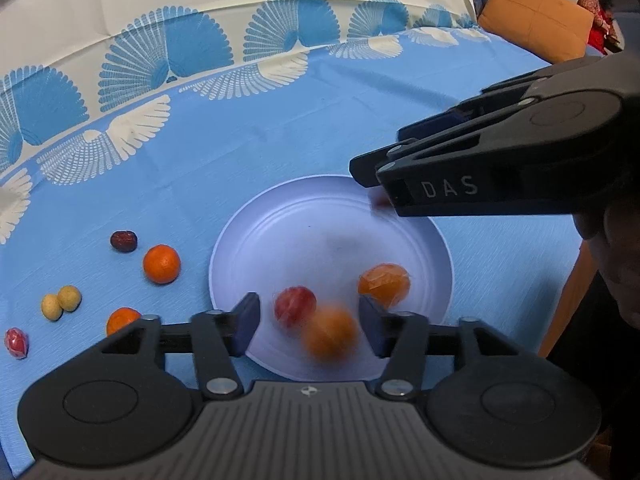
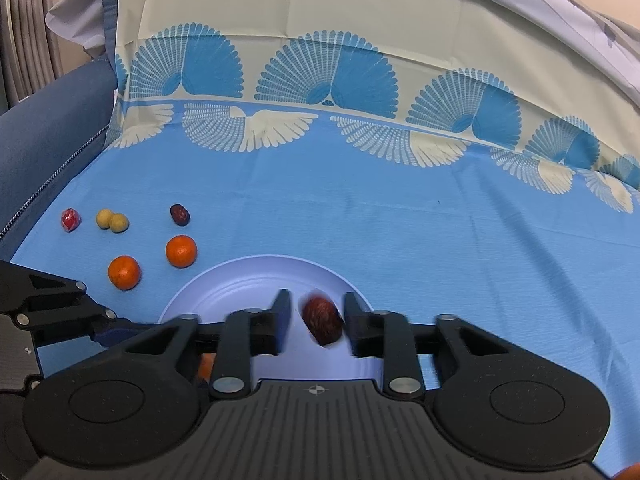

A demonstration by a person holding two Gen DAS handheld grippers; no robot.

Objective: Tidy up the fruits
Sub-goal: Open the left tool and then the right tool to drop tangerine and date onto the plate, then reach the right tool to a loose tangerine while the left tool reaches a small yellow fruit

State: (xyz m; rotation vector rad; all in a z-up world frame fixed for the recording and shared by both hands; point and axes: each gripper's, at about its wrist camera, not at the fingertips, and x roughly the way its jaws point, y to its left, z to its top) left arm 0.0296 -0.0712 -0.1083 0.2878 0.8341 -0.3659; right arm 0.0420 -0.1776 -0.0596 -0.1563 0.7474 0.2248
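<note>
left tongs [image 1: 308, 322]: spread over the near rim of the plate [image 1: 280, 232], pinching nothing. A blurred orange [image 1: 330, 338] sits in the gap, clear of both pads; my read is it's dropping or rolling.
right tongs [image 2: 314, 322]: spread, a dark red date [image 2: 323, 321] between the fingers. It looks clear of the left pad; right-pad contact I can't tell. Blur reads as a release, not a grip.
why there: both tongs point down over the plate, so fruit let go lands inside, not on the cloth.
plate contents: red fruit [image 1: 295, 306] and a wrapped orange [image 1: 384, 283] near the front, beside the blurred orange. The date is over the plate's right part.
still loose: all left of the plate on the blue tablecloth [image 2: 400, 220]: two oranges [image 2: 181, 251] [image 2: 124, 272], a second dark date [image 2: 179, 215], two small yellow fruits [image 2: 112, 220] touching each other, and a red wrapped fruit [image 2: 70, 220] farthest left.
task state: roughly partway; three or four in, six out.
next: left tongs are nearest the loose group, nearest orange first is my guess.
risk: round fruit may roll inside the shallow plate; the yellow pair touches, so pinching one may nudge the other.
surroundings: table covered by fan-print cloth; an orange cushion [image 1: 536, 16] far right.
</note>
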